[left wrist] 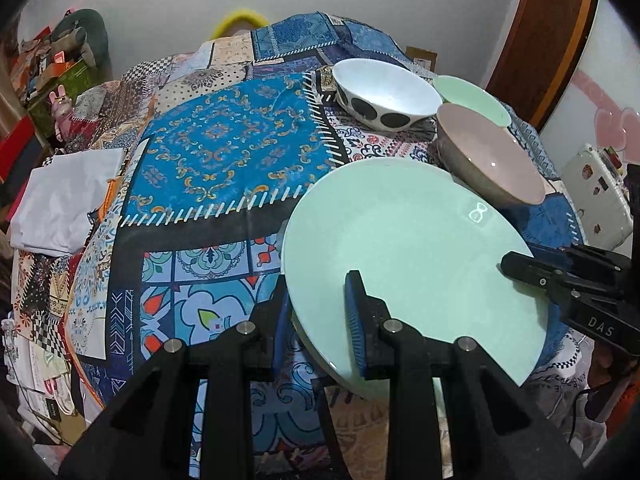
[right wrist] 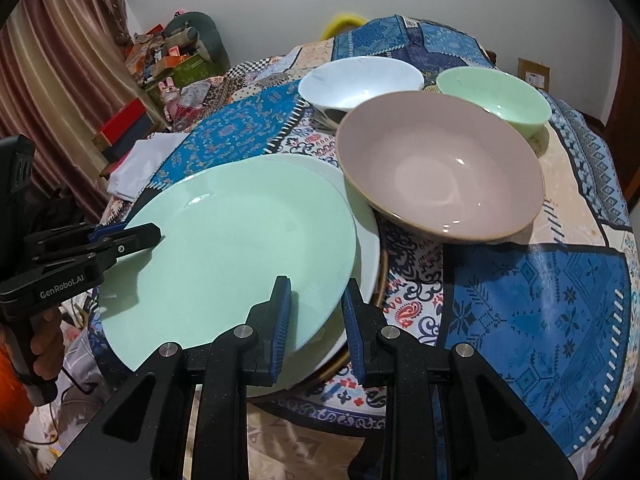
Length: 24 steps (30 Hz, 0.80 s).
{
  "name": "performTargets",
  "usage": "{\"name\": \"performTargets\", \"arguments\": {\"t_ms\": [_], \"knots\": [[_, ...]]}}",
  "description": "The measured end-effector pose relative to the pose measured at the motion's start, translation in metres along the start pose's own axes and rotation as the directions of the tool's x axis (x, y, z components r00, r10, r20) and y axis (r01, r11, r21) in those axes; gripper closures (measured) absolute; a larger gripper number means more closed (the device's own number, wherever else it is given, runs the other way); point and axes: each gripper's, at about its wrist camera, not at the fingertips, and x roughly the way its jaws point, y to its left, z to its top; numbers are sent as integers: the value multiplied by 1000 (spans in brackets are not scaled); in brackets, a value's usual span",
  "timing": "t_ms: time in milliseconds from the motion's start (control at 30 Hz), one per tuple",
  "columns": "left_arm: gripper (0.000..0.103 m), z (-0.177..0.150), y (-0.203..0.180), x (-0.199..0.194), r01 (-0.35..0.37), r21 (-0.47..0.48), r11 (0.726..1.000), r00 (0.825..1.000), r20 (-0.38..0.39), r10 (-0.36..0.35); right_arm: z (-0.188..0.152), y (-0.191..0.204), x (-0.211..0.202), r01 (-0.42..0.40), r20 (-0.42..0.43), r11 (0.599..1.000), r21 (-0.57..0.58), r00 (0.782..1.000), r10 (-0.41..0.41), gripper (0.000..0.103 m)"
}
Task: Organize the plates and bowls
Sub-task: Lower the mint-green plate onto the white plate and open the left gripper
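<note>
A mint green plate lies tilted on top of a white plate, which rests on a gold-rimmed plate. My left gripper has its jaws astride the green plate's left rim, one finger above and one below. My right gripper is astride the plate's right rim the same way; whether either is clamped tight is unclear. A pink bowl, a white bowl with black dots and a small green bowl stand behind.
A patchwork tablecloth covers the round table. A folded white cloth lies at the table's left edge. Boxes and toys clutter the left side of the room.
</note>
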Motion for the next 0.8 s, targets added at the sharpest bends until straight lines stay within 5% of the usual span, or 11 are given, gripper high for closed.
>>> {"name": "performTargets", "arguments": {"t_ms": [233,333,433,800], "knots": [[78,-3,-7,9,-80,60,995,997,8,79,1,3,2,8,-12,999,-34,1000,-9,80],[81,-7,-20,10,-19,132,991,1000,5,18,3,4,2,27,-5,998,-51,1000,-27,80],[81,-8,-31,17,-70,170,983,998,10,69,4,2,4,17,-17,999,-43,1000,-17,80],[82,1,-21,4,-34,95,995,999,44,30,5,4,-6,103,19,991,-89,995,-102,80]]}}
